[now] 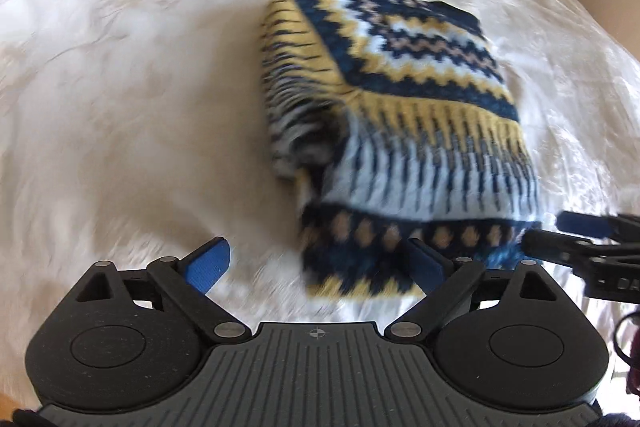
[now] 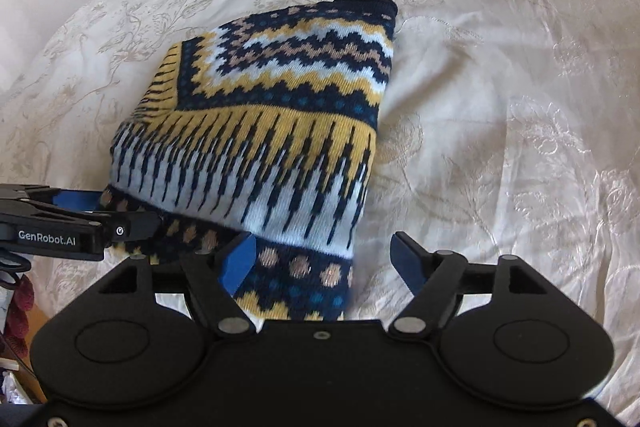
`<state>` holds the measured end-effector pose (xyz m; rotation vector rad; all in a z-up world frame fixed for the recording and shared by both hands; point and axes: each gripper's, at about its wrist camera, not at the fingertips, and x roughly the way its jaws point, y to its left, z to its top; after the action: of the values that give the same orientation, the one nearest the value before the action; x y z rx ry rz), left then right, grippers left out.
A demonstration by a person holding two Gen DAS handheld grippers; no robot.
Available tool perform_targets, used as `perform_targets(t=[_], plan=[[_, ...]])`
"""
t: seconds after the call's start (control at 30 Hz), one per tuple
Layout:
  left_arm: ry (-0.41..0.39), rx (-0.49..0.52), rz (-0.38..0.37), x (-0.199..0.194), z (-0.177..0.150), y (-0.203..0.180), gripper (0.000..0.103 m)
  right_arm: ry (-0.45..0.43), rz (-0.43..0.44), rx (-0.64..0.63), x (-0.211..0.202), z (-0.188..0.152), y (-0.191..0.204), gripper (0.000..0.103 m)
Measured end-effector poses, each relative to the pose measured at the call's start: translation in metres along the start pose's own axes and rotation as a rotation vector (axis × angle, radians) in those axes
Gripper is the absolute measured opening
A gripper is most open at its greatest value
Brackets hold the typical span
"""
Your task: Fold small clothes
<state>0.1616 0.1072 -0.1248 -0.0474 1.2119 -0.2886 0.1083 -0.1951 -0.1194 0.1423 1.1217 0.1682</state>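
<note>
Nearest the lens in both wrist views: black housing of each hand-held gripper, blue pads up front. Landmark = the folded knit sweater (image 1: 396,115), navy/yellow/white zigzag pattern, lying on the cream embroidered bedspread (image 1: 120,87).

Left hand-held gripper (image 1: 320,263): jaws spread wide, nothing clamped. Left pad sits over bare bedspread, left of the sweater's near hem; right pad is at the hem's near edge, over or just touching the knit, can't tell which. Left view is motion-blurred.

Right hand-held gripper (image 2: 324,259): jaws also apart, no grip. Left pad lies over the sweater's near hem band, right pad over bedspread just right of the sweater's right edge, so that near-right corner sits between the pads, unpinched.

Key relation: sweater lies ahead of both grippers, long axis running away from them, near hem closest. Both flank the near hem, left at its left corner, right at its right corner; about equally near.

Writing: "GenRobot.AI" on the left gripper's side, seen in right wrist view. No other legible text.

Judgement: fold looks done, garment released.
</note>
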Motion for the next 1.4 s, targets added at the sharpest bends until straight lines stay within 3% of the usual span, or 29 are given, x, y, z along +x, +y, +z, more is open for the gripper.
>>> perform_targets(t=[0.07, 0.2, 0.7, 0.8, 1.0, 1.2, 1.4], plan=[[-0.028, -0.031, 0.022, -0.014, -0.007, 0.002, 0.094, -0.017, 0.019, 0.015, -0.011, -0.006, -0.003, 0.08], [-0.109, -0.06, 0.04, -0.045, -0.011, -0.003, 0.094, -0.088, 0.061, 0.04, -0.037, -0.011, -0.008, 0.103], [-0.39, 0.006, 0.169, -0.142, -0.01, -0.076, 0.093, -0.271, 0.072, -0.012, -0.115, -0.009, -0.001, 0.103], [-0.386, 0.019, 0.17, -0.15, -0.01, -0.083, 0.093, -0.269, 0.085, -0.016, -0.12, -0.009, 0.001, 0.103], [-0.304, -0.003, 0.196, -0.148, -0.011, -0.092, 0.093, -0.282, 0.079, 0.013, -0.133, -0.014, 0.006, 0.102], [-0.287, -0.009, 0.214, -0.152, -0.017, -0.097, 0.093, -0.29, -0.08, 0.016, -0.147, -0.022, 0.015, 0.102], [-0.243, -0.008, 0.229, -0.152, -0.021, -0.1, 0.093, -0.236, -0.095, 0.056, -0.148, -0.024, 0.009, 0.102]])
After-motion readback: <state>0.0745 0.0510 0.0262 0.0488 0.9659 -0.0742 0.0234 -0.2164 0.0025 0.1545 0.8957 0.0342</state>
